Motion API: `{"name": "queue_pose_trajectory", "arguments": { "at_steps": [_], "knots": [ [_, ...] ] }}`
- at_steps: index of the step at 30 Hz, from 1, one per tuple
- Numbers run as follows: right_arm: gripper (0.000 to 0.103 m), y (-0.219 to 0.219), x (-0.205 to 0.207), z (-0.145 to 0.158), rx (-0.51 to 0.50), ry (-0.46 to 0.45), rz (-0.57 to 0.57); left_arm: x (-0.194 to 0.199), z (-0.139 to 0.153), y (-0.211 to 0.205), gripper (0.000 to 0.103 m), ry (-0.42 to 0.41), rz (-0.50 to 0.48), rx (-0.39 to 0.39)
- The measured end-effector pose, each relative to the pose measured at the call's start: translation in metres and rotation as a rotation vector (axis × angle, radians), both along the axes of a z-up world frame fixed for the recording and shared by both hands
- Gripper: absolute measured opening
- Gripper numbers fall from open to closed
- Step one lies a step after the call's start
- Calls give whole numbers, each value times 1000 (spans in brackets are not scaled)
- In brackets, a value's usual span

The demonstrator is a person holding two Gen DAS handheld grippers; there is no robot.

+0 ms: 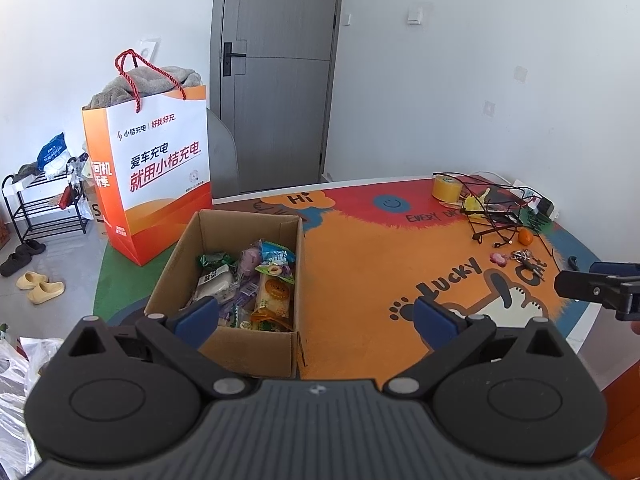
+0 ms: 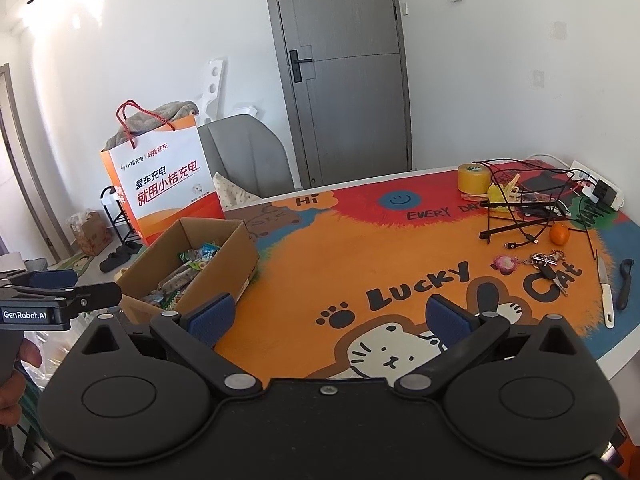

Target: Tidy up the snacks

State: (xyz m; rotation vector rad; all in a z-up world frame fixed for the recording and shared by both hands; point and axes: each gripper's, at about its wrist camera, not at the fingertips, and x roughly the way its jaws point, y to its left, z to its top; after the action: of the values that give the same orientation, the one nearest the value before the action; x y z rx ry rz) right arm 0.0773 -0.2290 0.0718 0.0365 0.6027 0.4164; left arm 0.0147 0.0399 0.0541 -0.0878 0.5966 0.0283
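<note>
An open cardboard box point(image 1: 288, 276) stands on the left part of the colourful tablecloth point(image 1: 360, 264). It holds several snack packets point(image 1: 256, 284), green, purple and yellow. My left gripper point(image 1: 316, 316) is open and empty, held above the box's near right corner. My right gripper point(image 2: 340, 316) is open and empty over the cat print, to the right of the box point(image 2: 224, 256). The snacks point(image 2: 188, 268) show partly in the right wrist view. Each gripper appears at the edge of the other's view.
An orange and white paper bag point(image 1: 160, 172) with a grey cloth stands behind the box. At the far right lie a tape roll point(image 2: 474, 178), cables point(image 2: 520, 208), an orange point(image 2: 559, 235), keys point(image 2: 548, 264), a knife point(image 2: 606, 296) and a power strip point(image 2: 600, 188). A grey chair point(image 2: 244, 156) stands behind the table.
</note>
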Motion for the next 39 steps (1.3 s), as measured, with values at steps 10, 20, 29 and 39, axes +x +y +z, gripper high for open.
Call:
{"name": "queue_pose_trajectory", "arguments": {
  "at_steps": [10,20,29,39],
  "knots": [
    [103,5,-1,-2,-17,9,18,-2,2,0,103,-4,3,-8],
    [103,6,0,-3,-18,13,21,-2,2,-2,103,-2,-6,-6],
    [103,4,0,-4,-15,16,21,-1,1,-3,103,1,-9,-8],
    [103,3,1,-4,-12,16,20,0,0,-3,103,-2,-5,-10]
  ]
}}
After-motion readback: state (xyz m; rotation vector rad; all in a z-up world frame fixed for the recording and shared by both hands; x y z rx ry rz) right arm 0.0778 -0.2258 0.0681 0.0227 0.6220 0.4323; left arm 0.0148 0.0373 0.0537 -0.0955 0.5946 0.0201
